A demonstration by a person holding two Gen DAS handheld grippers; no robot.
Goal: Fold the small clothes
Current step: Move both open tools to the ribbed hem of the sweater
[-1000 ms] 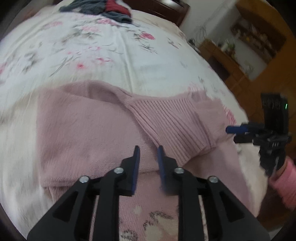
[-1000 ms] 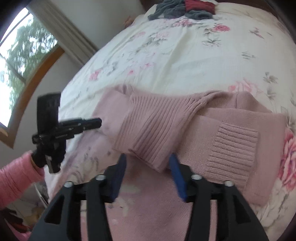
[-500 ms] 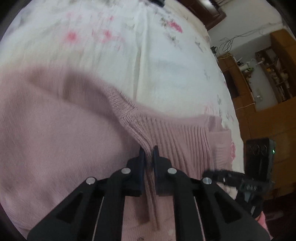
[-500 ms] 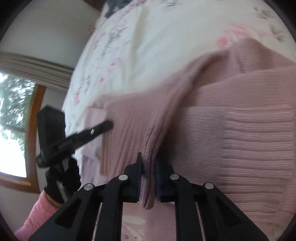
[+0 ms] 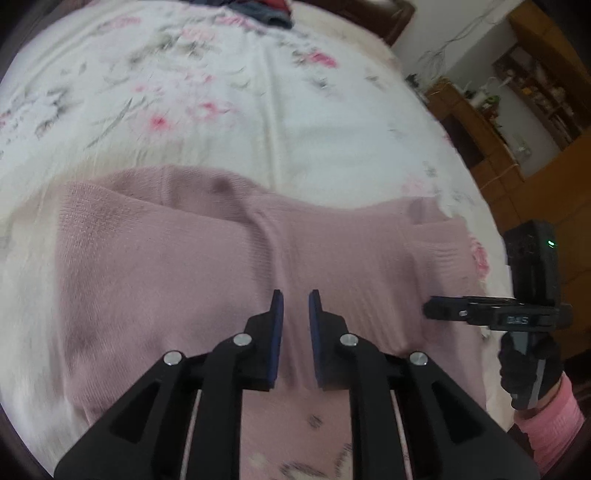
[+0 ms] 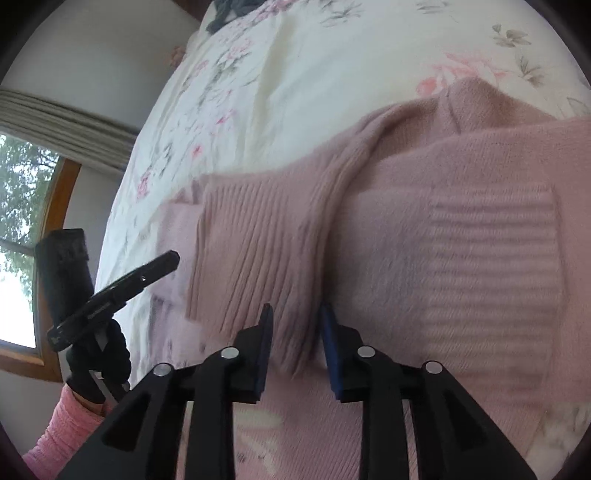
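Pink knit sweater (image 5: 177, 266) lying partly folded on the floral bedspread (image 5: 229, 122).

The sweater lies near the bed's front edge, a ribbed sleeve (image 6: 258, 251) laid across its body. It looks soft, light and limp (likely to sag and stretch if lifted by one point), so the firmer ribbed edge or a doubled fold seems the best place to take hold. The left gripper (image 5: 295, 325) hangs just over the knit, jaws parted and empty; the right gripper (image 6: 295, 343) is likewise spread, straddling the sleeve's ridge without pinching it. Darker clothes (image 5: 258, 9) sit well apart at the far end.
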